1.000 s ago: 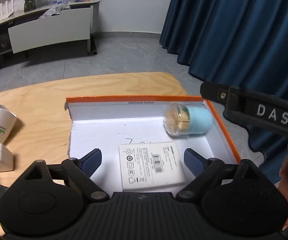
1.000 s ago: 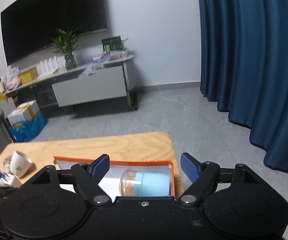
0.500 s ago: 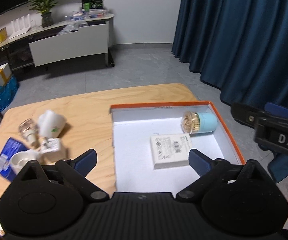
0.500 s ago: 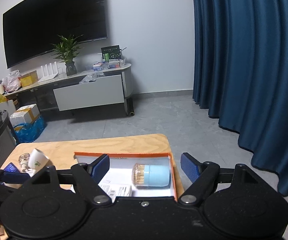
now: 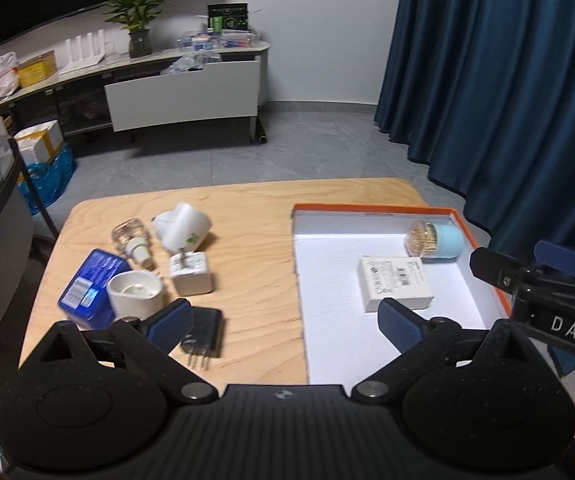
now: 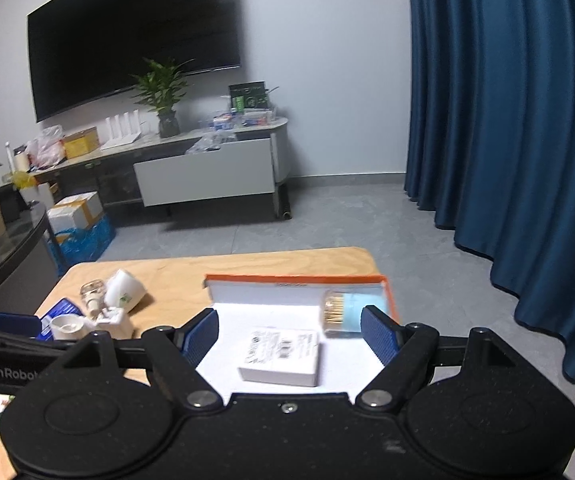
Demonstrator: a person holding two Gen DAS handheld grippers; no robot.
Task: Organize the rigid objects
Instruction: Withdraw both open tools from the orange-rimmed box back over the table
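Observation:
An orange-rimmed white box (image 5: 371, 210) lies on the right half of the wooden table (image 5: 247, 208). Inside it are a flat white carton (image 5: 395, 282) and a toothpick jar with a pale blue cap (image 5: 435, 240) on its side in the far right corner. My left gripper (image 5: 283, 320) hangs open above the table's near edge, with nothing between its fingers. In the right wrist view the box (image 6: 295, 280), carton (image 6: 281, 356) and jar (image 6: 347, 314) sit beyond my right gripper (image 6: 291, 332), which is open and empty.
Left of the box lies a cluster: blue tin (image 5: 87, 288), white round pot (image 5: 135, 294), white plug adapter (image 5: 190, 276), black charger (image 5: 203, 334), tipped white cup (image 5: 183, 230), clear glass bottle (image 5: 129, 238). Blue curtain (image 5: 507, 80) hangs at right.
Both grippers have drawn back and upward from the box, so it looks smaller. The left view has swung to show the cluster on the left. The left jaws have widened.

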